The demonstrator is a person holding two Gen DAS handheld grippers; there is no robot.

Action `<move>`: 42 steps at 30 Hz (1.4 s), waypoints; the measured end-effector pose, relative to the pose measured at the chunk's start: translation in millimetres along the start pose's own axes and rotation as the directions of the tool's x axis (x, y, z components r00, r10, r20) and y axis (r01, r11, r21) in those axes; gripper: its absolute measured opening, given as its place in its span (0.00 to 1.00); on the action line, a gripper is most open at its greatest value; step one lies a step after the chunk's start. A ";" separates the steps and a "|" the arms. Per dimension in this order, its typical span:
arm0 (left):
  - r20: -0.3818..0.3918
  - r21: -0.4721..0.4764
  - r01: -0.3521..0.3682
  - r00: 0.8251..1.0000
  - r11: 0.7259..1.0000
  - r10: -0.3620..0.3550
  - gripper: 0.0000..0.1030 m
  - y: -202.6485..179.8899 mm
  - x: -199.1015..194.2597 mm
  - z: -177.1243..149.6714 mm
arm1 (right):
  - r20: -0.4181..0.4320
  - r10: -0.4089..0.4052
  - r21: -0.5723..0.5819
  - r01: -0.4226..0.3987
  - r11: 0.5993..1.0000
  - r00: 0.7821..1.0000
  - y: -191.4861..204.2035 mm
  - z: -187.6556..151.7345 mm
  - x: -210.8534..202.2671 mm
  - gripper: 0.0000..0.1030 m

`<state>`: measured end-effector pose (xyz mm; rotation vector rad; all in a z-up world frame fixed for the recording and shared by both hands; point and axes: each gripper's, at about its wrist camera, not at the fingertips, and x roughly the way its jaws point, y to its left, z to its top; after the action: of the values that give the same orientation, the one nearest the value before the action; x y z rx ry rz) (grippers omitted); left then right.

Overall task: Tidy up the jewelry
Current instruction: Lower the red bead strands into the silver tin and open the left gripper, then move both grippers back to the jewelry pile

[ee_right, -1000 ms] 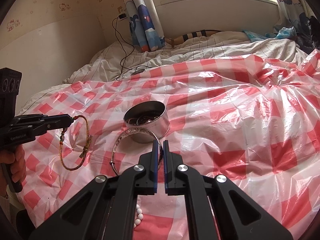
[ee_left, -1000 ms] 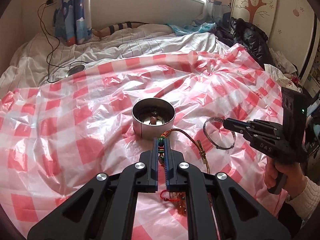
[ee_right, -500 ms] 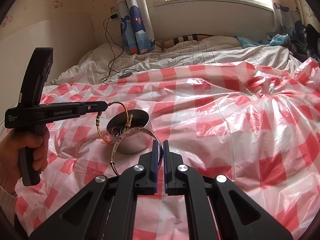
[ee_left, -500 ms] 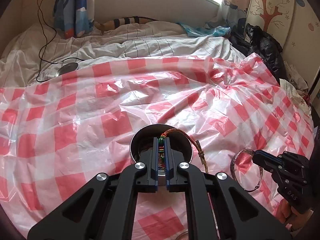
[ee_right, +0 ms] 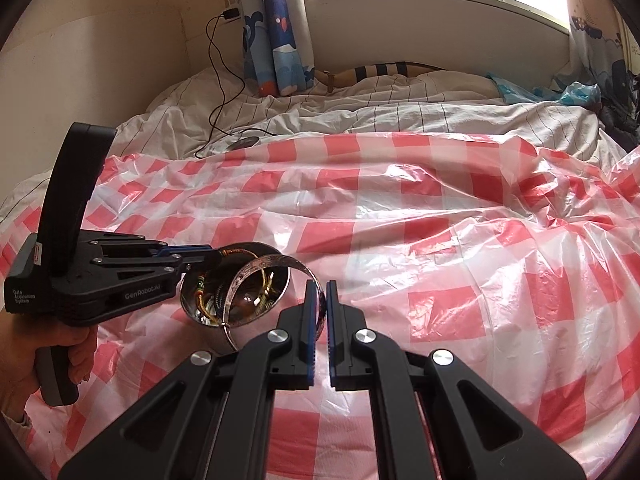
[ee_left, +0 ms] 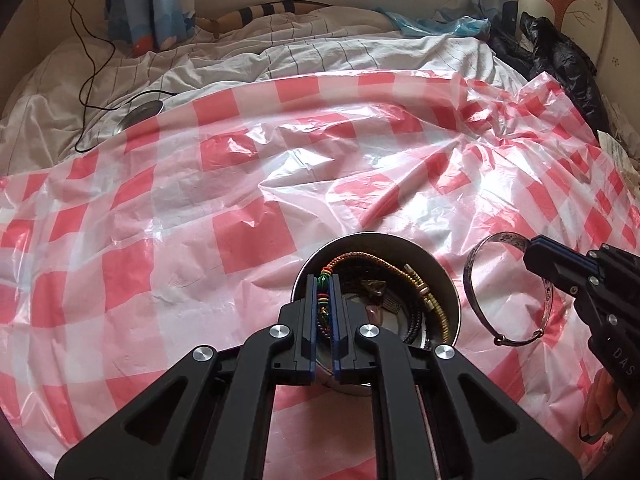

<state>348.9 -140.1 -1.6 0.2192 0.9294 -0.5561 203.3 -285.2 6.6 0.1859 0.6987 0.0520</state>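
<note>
The woven cord bracelet [ee_left: 362, 258], with coloured beads and a brass clasp, is pinched at its beaded part by the left gripper [ee_left: 324, 304], whose fingers are closed on it. Its loop hangs inside the steel tin [ee_left: 454, 300], which sits on the red-checked plastic sheet [ee_left: 240, 184] toward the near edge of the bed [ee_left: 320, 48]. Darker pieces lie in the bottom of the tin.

The right gripper [ee_right: 319, 312] is nearly closed on the silver bangle [ee_right: 256, 270], holding it just beside the tin on its right, clear of the sheet.

The step in hand looks like dropping the cord bracelet in. To do it well, keep the left gripper centred over the opening and low, so the clasp end falls inside rather than draping over the rim, then part the fingers gently. The tin stands on soft bedding and could tip if nudged, so the bangle should wait until the left gripper is out of the way.
</note>
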 end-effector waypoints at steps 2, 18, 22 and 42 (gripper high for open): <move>-0.009 0.001 0.012 1.000 1.000 -0.012 0.06 3.5 -0.3 -1.2 | 0.000 0.001 -0.016 -0.001 1.000 1.000 6.7 5.1 6.2 0.05; 0.109 -0.072 0.008 0.994 0.997 0.000 0.48 34.9 -93.1 -55.4 | -0.063 -0.016 -0.121 0.009 0.993 0.998 46.7 9.1 48.9 0.08; 0.105 -0.096 0.034 0.994 0.995 -0.023 0.55 27.0 -104.1 -90.3 | -0.056 -0.002 -0.112 -0.005 0.994 0.998 36.3 -6.5 8.6 0.08; -0.084 0.232 0.197 0.980 0.953 -0.182 0.57 -31.1 -98.3 -170.1 | -0.255 0.295 -0.199 -0.349 0.916 0.921 90.9 -102.9 -45.1 0.31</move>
<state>167.3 -61.3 -20.7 0.3687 0.9483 -0.8455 103.8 -185.1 -25.0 0.0604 0.8707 0.4817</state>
